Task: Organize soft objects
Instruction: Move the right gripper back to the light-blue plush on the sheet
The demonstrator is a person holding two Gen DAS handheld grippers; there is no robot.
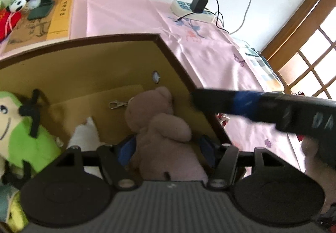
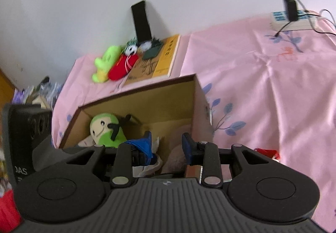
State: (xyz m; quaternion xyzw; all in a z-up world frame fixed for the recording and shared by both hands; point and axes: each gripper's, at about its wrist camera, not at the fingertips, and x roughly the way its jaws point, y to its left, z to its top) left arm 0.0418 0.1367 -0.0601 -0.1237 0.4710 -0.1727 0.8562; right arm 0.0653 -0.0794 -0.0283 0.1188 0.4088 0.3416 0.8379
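Several soft toys already lay in the cardboard box [image 2: 147, 105] as our left gripper [image 1: 168, 147] pinched the pink bear [image 1: 161, 128] inside, our right gripper [image 2: 166, 144] spread empty, three toys [image 2: 117, 63] waiting far left.

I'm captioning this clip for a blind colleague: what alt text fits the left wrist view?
The left gripper holds a pinkish-brown teddy bear inside an open cardboard box, beside a green plush doll. The box sits on a pink cloth; the right gripper crosses the frame's right side.
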